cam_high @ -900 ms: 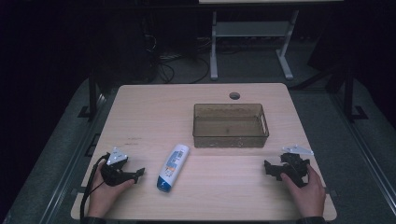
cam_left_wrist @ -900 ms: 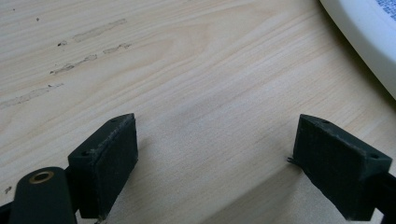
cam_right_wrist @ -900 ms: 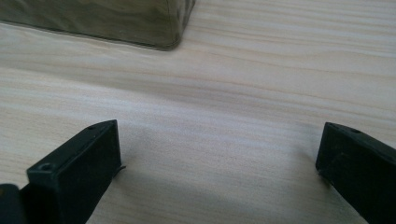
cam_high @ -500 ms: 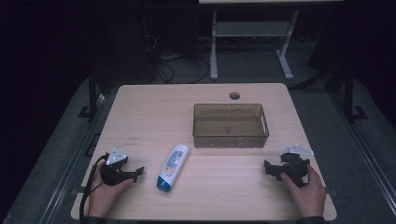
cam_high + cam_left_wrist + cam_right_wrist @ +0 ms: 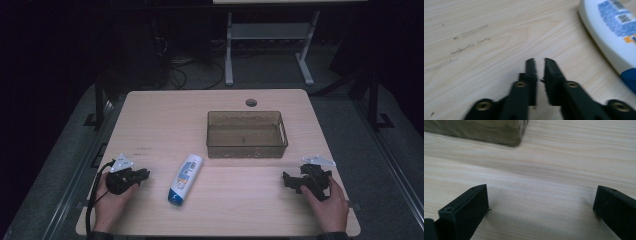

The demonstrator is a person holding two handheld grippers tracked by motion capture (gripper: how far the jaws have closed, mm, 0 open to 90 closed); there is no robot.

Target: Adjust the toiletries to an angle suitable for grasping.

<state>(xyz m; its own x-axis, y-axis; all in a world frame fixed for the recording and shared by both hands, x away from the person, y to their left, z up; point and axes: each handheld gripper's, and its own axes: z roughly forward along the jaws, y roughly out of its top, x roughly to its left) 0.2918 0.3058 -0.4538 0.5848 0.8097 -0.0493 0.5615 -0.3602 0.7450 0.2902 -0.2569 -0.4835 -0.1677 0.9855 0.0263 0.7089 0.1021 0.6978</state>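
Your tabletop [image 5: 150,115] is the largest thing here: a pale wood-grain laminate with rounded corners and a small round cable hole [image 5: 251,102] near its far edge. In the left gripper view its grain runs in fine streaks, with a few faint dark scuff marks.

Next in size is the bin [image 5: 247,134], a rectangular tray of smoky translucent plastic with rounded corners and a thin rim, standing right of centre toward the far side. One of its corners shows at the top of the right gripper view [image 5: 499,132].

The shampoo bottle [image 5: 186,178] lies flat on its side between your two hands, nearer your left one. It is a smooth, glossy white plastic bottle, rounded in shape, with a blue printed label and a blue cap end pointing toward you. In the left gripper view [image 5: 614,35] its curved flank sits just to the right of the tongs, not touching them.

Your left tongs [image 5: 145,173] rest low on the tabletop, their black toothed jaws pressed almost together with nothing between them. Your right tongs [image 5: 288,180] lie near the tabletop's right edge, well apart from the bottle, their blocky matte black jaws spread wide over bare wood.
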